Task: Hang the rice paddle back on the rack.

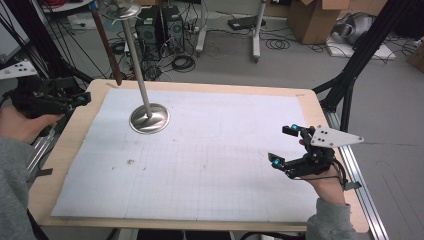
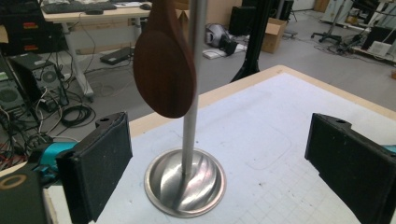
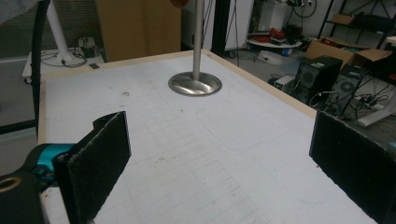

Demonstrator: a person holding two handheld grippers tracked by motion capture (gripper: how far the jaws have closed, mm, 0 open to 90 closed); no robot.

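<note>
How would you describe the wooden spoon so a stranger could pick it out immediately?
Find the metal stand on the white mat's far left. The wooden spoon hangs from its top beside the pole, bowl downward. It is the one dark brown wooden thing there.

Grey sleeves — black hand-held gripper (image 1: 286, 146) (teal accents, grey plate).

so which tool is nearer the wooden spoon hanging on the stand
Left. The left tool sits at the table's left edge, open, facing the wooden spoon close by on the metal stand. The right tool hovers open near the right edge, farther off.
</note>
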